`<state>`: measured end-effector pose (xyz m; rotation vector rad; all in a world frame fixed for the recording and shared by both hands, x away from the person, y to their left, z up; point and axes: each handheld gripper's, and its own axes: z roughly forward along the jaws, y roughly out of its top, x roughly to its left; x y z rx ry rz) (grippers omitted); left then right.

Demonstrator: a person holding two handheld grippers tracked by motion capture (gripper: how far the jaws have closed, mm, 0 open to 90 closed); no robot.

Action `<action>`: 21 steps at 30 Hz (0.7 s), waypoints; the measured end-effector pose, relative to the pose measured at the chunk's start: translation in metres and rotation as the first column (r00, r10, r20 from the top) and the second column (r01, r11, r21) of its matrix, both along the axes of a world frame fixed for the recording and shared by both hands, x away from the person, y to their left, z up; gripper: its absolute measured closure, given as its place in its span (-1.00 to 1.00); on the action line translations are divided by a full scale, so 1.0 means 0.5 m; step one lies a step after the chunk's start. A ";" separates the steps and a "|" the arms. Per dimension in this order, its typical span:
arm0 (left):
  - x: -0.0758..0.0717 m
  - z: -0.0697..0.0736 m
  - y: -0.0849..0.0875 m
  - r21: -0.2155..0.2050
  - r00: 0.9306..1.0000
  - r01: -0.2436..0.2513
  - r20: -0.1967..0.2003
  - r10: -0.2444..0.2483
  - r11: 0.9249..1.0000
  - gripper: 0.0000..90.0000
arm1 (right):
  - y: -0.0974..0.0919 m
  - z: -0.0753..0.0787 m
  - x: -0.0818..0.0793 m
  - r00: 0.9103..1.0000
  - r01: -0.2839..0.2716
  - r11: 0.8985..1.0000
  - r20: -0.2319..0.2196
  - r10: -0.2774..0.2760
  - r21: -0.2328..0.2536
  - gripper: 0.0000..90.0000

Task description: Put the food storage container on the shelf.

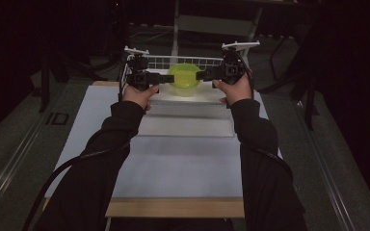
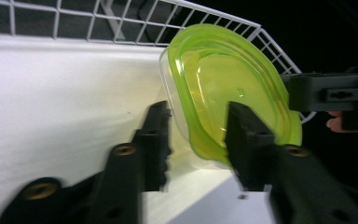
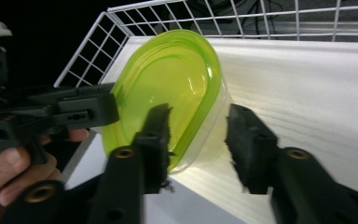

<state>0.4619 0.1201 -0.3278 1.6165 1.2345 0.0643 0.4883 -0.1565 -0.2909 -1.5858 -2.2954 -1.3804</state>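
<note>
- Up at twelve o'clock on the table, a clear plastic tub [image 1: 185, 82] with a lime-green lid [image 1: 185, 75] sits on a raised white shelf [image 1: 185, 98].
- The lid is smooth, glossy and see-through, oval with a stepped rim and a dished middle; in the left gripper view [image 2: 233, 88] it catches a wet-looking shine.
- The tub's wall underneath is thin and colourless, rounded at the corners [image 3: 212, 135].
- Behind it, a white wire rack [image 1: 173, 61] of thin rods in a square grid fences the shelf at twelve o'clock.
- The left gripper [image 1: 166, 78] comes at the tub from nine o'clock, held level in the person's left hand [image 1: 137, 94].
- Its matte black, blocky jaws stand partly apart, straddling the lid's edge [image 2: 198, 140]; one lies over the lid, the other beside the tub's wall, and there is a gap on the wall side, so no pinch.
- The right gripper [image 1: 203, 74] mirrors it from three o'clock, in the right hand [image 1: 235, 90].
- Its jaws are partly apart too, one across the lid's rim and one clear of the wall [image 3: 198, 140], pressing nothing.
- The shelf top is matte white with a faint grain; the table [image 1: 173, 168] below is pale with a wooden edge at six o'clock.
- Dark sleeves [image 1: 101, 163] and black cables trail back along both arms.
</note>
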 end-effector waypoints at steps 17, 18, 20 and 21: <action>-0.065 0.032 0.037 0.011 0.985 0.018 0.171 -0.019 1.000 -0.54 | -0.007 0.021 -0.059 0.990 -0.037 0.998 0.137 0.042 -0.044 0.11; -0.073 0.029 0.041 0.017 0.981 0.028 0.192 -0.031 0.999 -0.61 | -0.006 0.021 -0.068 0.988 -0.042 0.998 0.148 0.050 -0.052 0.16; -0.095 0.020 0.050 0.016 0.969 0.026 0.244 -0.029 1.000 -0.66 | -0.003 0.014 -0.082 0.985 -0.052 0.996 0.159 0.063 -0.072 0.29; -0.103 0.016 0.053 0.005 0.962 0.024 0.271 -0.025 1.000 -0.75 | -0.001 0.007 -0.090 0.984 -0.058 0.995 0.164 0.070 -0.077 0.42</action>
